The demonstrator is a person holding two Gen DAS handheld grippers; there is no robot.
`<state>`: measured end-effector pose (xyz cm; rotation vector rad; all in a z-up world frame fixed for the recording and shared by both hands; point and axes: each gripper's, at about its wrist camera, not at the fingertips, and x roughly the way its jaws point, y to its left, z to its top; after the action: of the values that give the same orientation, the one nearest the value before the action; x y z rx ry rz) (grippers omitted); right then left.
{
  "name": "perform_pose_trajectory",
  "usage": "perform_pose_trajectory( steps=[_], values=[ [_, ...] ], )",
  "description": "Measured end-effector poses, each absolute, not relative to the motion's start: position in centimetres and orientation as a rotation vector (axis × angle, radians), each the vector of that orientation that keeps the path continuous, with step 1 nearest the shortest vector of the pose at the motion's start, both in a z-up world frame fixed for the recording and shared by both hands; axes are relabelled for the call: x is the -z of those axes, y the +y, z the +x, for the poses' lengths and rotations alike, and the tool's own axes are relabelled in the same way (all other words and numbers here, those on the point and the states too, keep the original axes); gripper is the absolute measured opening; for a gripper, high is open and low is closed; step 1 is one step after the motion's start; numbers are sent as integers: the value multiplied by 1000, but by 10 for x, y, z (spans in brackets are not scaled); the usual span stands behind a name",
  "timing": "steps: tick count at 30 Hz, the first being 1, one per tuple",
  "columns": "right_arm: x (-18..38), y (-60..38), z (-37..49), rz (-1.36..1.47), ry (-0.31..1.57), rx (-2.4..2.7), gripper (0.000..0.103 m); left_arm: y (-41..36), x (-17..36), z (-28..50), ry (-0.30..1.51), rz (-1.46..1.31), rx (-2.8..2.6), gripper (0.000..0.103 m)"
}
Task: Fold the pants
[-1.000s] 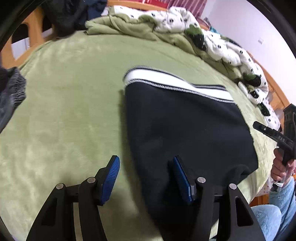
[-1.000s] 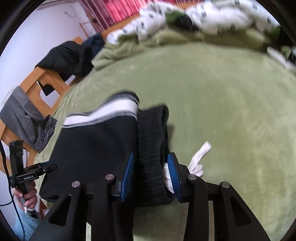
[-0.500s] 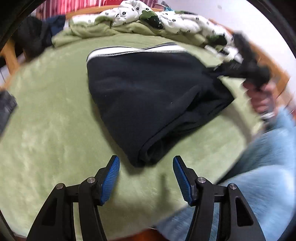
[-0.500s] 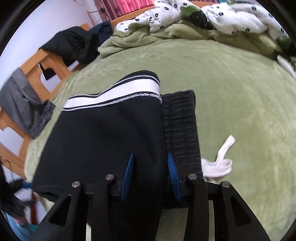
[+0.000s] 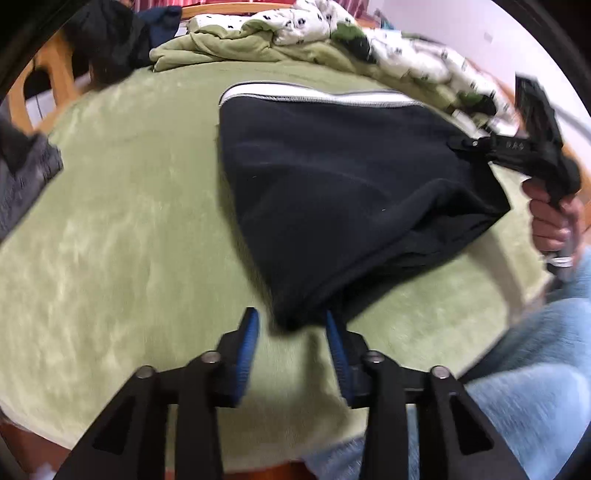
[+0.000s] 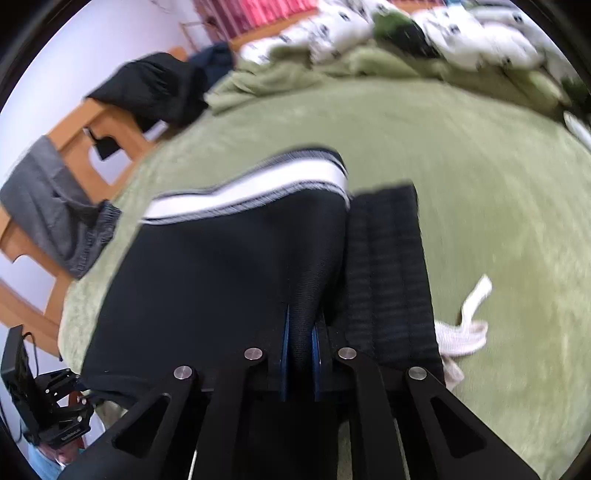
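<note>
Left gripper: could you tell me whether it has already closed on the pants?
No, the left gripper is open, its blue pads apart around the pants corner.

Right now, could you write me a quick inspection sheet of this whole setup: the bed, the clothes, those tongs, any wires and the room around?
Surface: green fleece blanket covering the bed.
Job's things: black pants with a white striped band, lying folded; white drawstring loose beside them.
Clutter: rumpled spotted quilt at the far edge; grey garment and black garment draped on the wooden frame.
Tongs: right tongs shut on a pants fold; left tongs open at the near pants corner.
Cables: thin dark cable by the left handle.
Surroundings: white walls, red slatted backdrop.
</note>
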<state>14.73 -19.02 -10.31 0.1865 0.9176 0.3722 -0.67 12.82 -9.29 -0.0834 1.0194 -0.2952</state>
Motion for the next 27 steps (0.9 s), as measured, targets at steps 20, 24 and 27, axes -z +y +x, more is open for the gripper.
perform_pose_trajectory(
  steps=[20, 24, 27],
  values=[
    [94, -280, 105, 271, 836, -294, 21, 96, 37, 29, 856, -168, 402, 63],
    [79, -258, 92, 147, 828, -374, 25, 67, 55, 47, 899, -104, 363, 63],
    [90, -263, 93, 100, 844, -317, 25, 55, 93, 48, 973, -31, 311, 63]
  ],
)
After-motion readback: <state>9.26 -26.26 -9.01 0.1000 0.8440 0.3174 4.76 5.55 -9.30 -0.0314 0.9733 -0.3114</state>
